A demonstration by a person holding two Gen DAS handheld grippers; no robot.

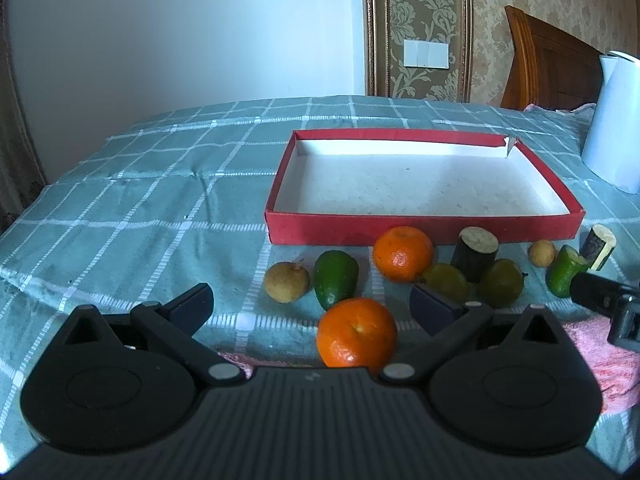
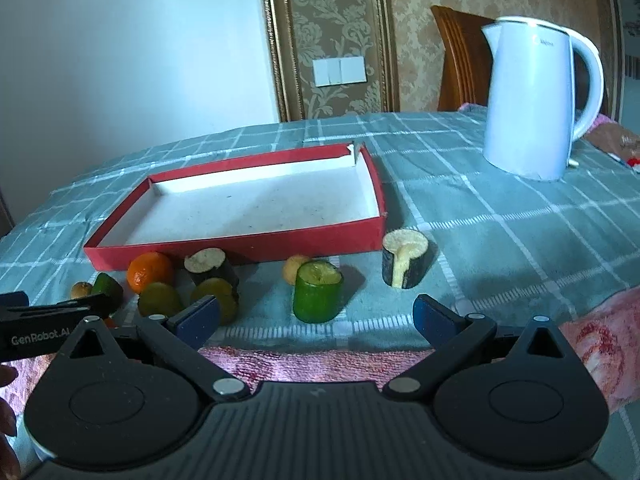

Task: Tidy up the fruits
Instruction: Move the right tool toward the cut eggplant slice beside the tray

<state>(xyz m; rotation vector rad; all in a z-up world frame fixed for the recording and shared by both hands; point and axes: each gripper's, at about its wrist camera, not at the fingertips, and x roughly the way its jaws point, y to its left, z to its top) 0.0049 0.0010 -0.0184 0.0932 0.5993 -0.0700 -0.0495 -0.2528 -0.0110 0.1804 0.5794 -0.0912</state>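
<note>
Peeking past the left gripper (image 2: 44, 320) — 1 orange (image 2: 109, 323), mostly hidden.

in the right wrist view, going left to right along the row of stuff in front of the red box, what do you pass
small brown fruit → orange → dark cut piece → green cut cylinder → dark cut piece with pale core

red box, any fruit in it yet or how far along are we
Nothing done: the red box is empty. Both claws, left and right, are open and hold nothing. The near orange, far orange and green cut piece lie outside it.
</note>
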